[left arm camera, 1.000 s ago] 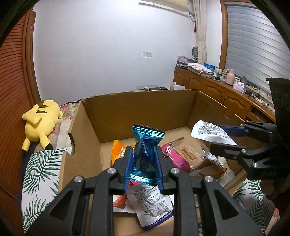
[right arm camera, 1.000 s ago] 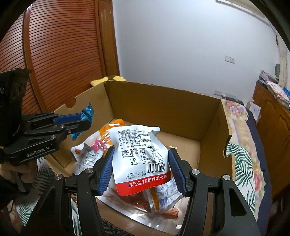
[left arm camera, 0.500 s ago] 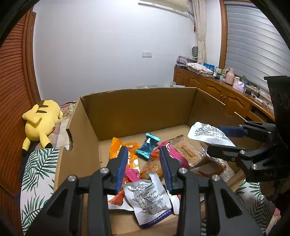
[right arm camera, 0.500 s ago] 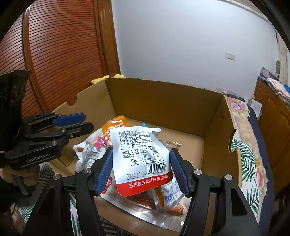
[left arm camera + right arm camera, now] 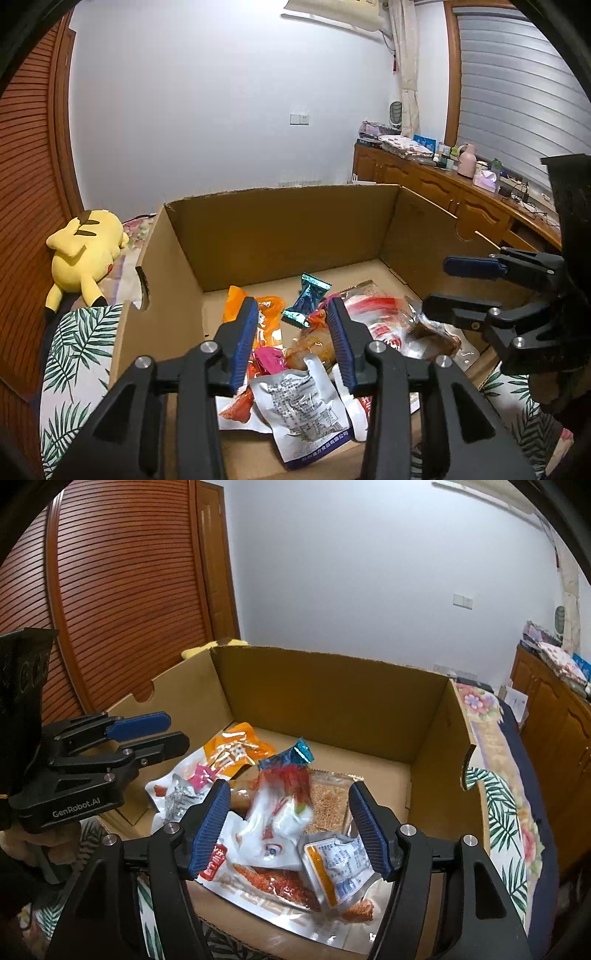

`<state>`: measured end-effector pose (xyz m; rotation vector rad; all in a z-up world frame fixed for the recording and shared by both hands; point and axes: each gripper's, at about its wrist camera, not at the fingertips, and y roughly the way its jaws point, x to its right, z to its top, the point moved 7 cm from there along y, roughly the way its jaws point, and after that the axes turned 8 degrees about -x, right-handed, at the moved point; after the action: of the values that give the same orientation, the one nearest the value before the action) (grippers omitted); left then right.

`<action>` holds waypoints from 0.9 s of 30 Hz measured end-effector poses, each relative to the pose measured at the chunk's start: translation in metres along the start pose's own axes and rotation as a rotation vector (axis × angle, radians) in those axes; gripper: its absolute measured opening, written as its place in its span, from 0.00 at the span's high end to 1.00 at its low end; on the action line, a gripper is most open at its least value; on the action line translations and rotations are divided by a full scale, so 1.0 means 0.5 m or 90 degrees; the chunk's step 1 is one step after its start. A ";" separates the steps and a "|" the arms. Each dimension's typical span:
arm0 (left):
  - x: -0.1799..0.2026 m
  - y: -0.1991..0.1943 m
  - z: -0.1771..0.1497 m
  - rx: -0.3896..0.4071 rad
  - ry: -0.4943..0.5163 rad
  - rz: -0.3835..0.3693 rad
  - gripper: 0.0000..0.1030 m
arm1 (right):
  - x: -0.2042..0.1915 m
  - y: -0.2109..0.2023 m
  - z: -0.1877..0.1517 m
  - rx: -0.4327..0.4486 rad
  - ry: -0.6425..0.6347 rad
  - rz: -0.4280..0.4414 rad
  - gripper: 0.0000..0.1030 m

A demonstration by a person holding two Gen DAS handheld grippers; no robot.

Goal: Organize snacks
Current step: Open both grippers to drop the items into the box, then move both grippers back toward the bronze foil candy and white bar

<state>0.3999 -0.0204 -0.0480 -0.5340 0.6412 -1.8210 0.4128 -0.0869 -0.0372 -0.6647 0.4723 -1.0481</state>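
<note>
An open cardboard box (image 5: 280, 229) holds several snack packets; it also shows in the right wrist view (image 5: 332, 705). My left gripper (image 5: 291, 332) is open and empty above the box's near edge. A teal candy wrapper (image 5: 306, 300) lies on the box floor beyond it. My right gripper (image 5: 288, 823) is open and empty. A white and red pouch (image 5: 280, 808), blurred, is dropping between its fingers onto the pile. The right gripper shows in the left wrist view (image 5: 469, 288), the left gripper in the right wrist view (image 5: 147, 734).
A yellow plush toy (image 5: 85, 254) lies left of the box on the bed. A leaf-print cloth (image 5: 70, 350) lies under the box. A wooden cabinet (image 5: 443, 192) with clutter runs along the right wall. A slatted wooden door (image 5: 110, 602) stands at the left.
My left gripper let go of the teal candy, which now lies in the box. My right gripper opened and released the white and red pouch, which is falling onto the pile.
</note>
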 end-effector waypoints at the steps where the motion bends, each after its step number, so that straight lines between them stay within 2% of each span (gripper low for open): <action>1: 0.001 -0.001 0.001 -0.002 -0.002 -0.001 0.62 | 0.000 -0.005 0.000 0.007 0.002 -0.002 0.34; 4: 0.006 -0.007 0.001 -0.017 -0.005 -0.011 0.62 | -0.004 -0.037 -0.003 0.032 0.011 0.009 0.34; 12: 0.057 -0.084 -0.005 0.002 0.043 -0.001 0.61 | -0.031 -0.140 -0.043 0.063 0.019 -0.002 0.34; 15: 0.071 -0.118 -0.013 0.010 0.056 0.003 0.57 | -0.040 -0.172 -0.068 0.065 0.027 -0.012 0.34; 21: 0.091 -0.170 -0.055 0.014 0.056 -0.009 0.53 | -0.041 -0.198 -0.141 0.045 0.055 -0.019 0.34; 27: 0.110 -0.175 -0.118 -0.013 0.060 -0.017 0.53 | -0.035 -0.173 -0.230 -0.007 0.096 -0.023 0.35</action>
<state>0.2831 -0.0383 -0.0322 -0.4737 0.7195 -1.8752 0.2766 -0.1318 -0.0582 -0.6079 0.5983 -1.1346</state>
